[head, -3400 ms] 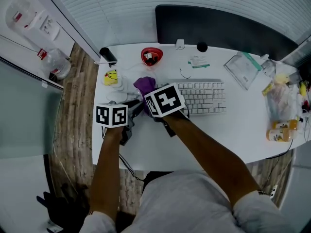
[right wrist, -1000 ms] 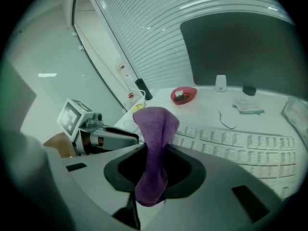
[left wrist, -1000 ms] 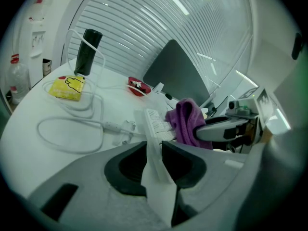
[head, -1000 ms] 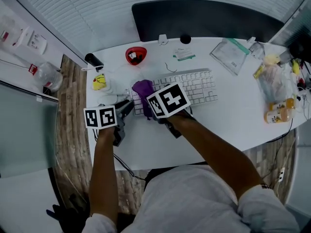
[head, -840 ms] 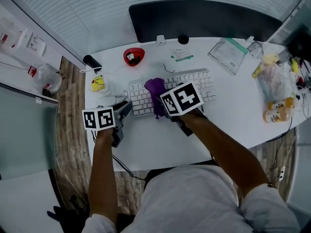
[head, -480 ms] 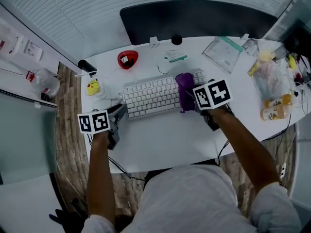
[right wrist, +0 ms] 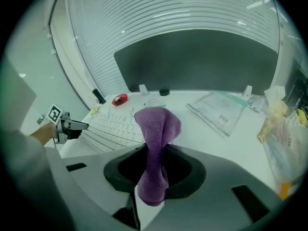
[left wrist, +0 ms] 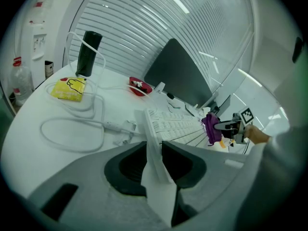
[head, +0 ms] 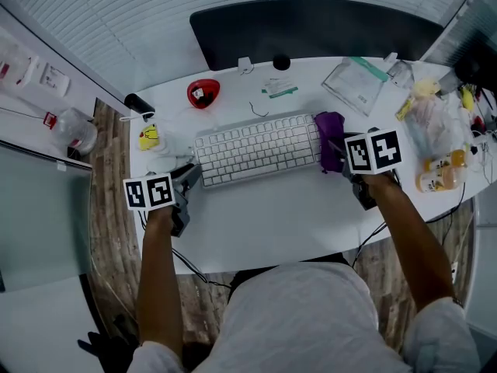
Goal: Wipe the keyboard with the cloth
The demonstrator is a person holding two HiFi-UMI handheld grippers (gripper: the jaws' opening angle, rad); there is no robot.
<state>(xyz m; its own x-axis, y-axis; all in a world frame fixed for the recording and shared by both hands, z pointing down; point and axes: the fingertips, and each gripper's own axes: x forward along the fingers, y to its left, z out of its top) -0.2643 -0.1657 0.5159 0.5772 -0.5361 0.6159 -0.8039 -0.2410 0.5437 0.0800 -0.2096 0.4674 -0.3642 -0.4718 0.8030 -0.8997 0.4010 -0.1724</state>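
Note:
A white keyboard lies across the middle of the white desk. My left gripper is at its left end, and in the left gripper view the jaws are shut on the keyboard's thin left edge. My right gripper is at the keyboard's right end, shut on a purple cloth. In the right gripper view the cloth stands up folded between the pads, with the keyboard off to the left. The cloth also shows far off in the left gripper view.
Behind the keyboard are a red bowl, a yellow pack, a black cylinder and a clear plastic pouch. Bags and orange bottles crowd the right edge. A white cable loops at the left. A dark panel stands at the back.
My right gripper has carried the purple cloth rightwards along the keyboard, from its left part to its right end. The left gripper has kept its hold at the left end.

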